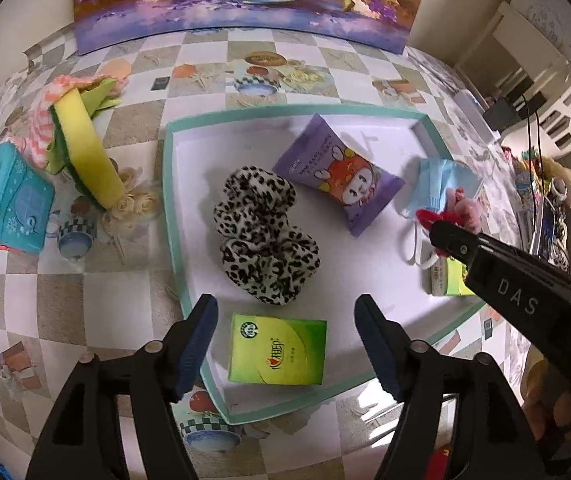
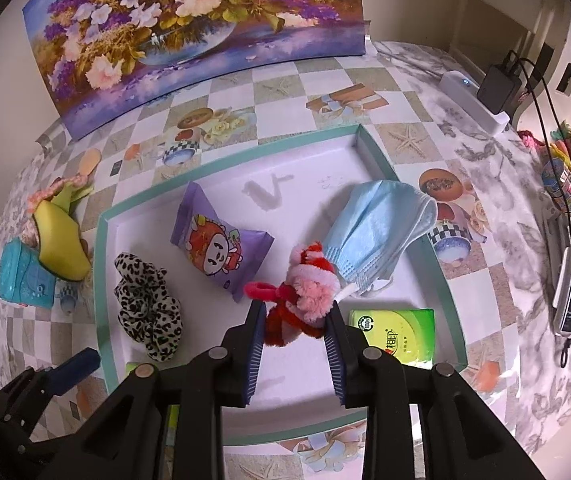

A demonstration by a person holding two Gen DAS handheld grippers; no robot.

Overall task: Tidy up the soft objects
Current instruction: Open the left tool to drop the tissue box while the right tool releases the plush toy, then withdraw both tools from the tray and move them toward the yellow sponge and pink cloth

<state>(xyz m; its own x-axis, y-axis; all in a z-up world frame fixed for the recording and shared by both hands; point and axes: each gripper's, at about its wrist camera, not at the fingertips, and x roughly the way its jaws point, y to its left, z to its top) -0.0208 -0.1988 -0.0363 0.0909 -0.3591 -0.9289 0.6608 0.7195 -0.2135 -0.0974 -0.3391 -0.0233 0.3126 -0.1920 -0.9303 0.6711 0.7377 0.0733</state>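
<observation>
Right wrist view: right gripper [image 2: 295, 330] pinches a fuzzy toy [image 2: 305, 284] over the tray [image 2: 443, 280], mask [image 2: 377, 228] just ahead. Left gripper [image 1: 285, 344] spread, empty. Placing step, likely; next, lower and release.

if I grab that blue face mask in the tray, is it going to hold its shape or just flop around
Probably flop. The face mask is thin pleated fabric, already slumped against the tray rim, so it likely bends at any grip point. It looks very light, and its loose white ear loops may dangle or snag the fuzzy toy touching it in the right gripper.
</observation>
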